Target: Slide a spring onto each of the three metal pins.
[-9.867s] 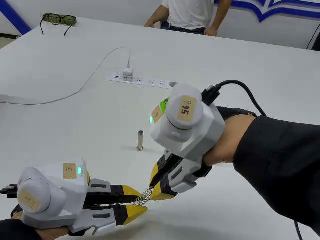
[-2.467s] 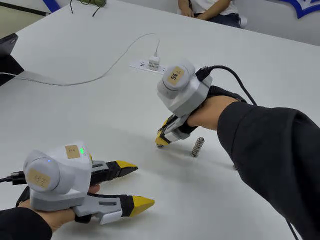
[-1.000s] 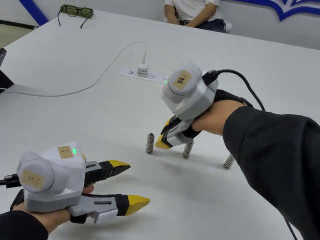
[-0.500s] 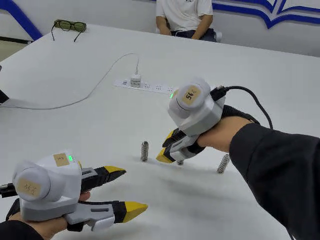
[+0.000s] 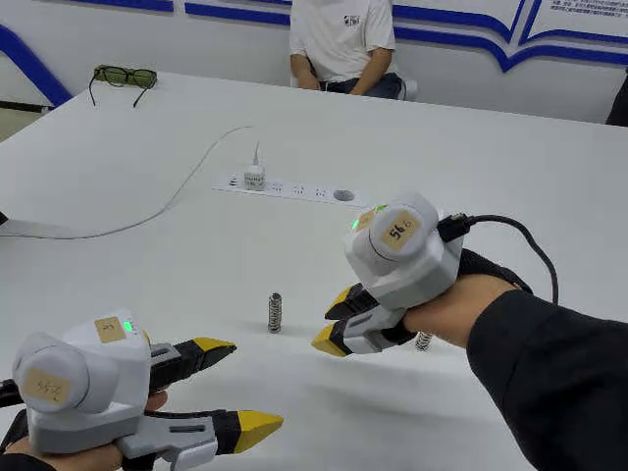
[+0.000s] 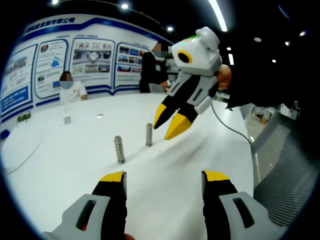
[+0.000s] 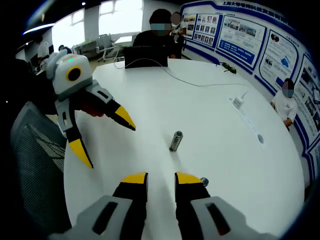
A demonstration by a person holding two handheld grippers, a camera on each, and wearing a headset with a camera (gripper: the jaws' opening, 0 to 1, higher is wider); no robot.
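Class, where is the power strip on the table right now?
In the head view the power strip lies mid-table, beyond the spring-covered pin, with a white charger plugged in near its left end.

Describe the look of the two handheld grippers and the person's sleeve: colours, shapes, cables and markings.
Both the left gripper and the right gripper have rounded white housings, grey finger mounts and black jaws tipped yellow. Each carries tan stickers with handwritten numbers and a green light. A black cable leaves the right one. The person's sleeve is black.
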